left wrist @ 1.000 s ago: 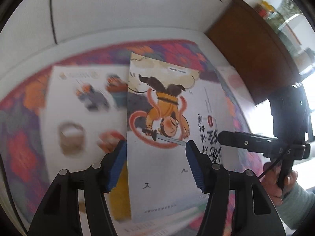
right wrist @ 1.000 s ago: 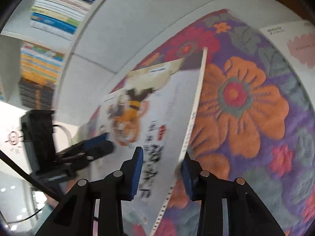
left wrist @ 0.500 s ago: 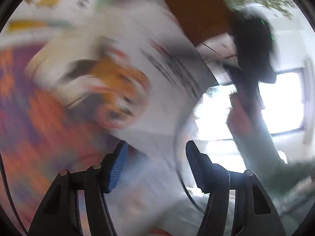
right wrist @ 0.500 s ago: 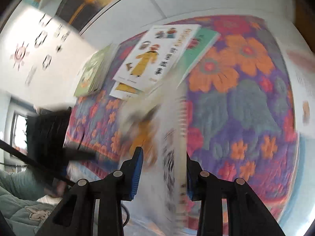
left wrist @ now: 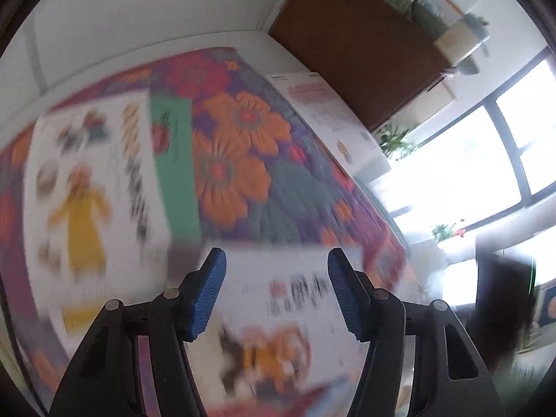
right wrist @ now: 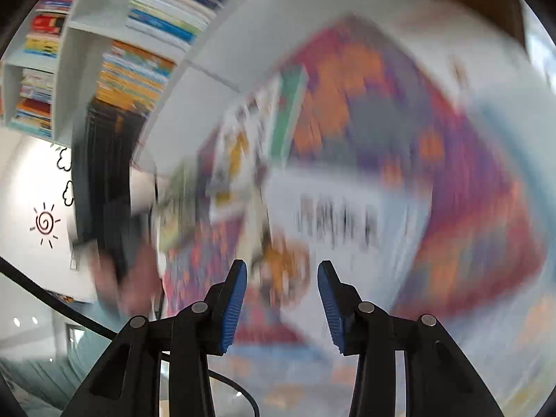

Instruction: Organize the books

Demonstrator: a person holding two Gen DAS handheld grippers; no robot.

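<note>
- Flowered quilt (left wrist: 264,187), purple with orange blooms, spread over the white surface (left wrist: 146,48); it carries all the loose books.
- Bookshelf (right wrist: 114,52) at upper left of the right wrist view; its white compartments are packed with stacked books.
- Brown cabinet (left wrist: 351,41) beyond the quilt's far edge; plants stand on top of it.
- Yellow-figure book (left wrist: 93,201) flat on the quilt at left, overlapping a green book (left wrist: 177,170); a pale book (left wrist: 323,111) lies well apart, near the cabinet.
- Monkey book (left wrist: 278,319), blurred, lying on the quilt's near part below both tools.
- Left gripper (left wrist: 277,292): blue pads spread wide, nothing pinched between them.
- Right gripper (right wrist: 282,302): jaws have just been opening; the pads stand apart above the monkey book, gripping nothing.
</note>
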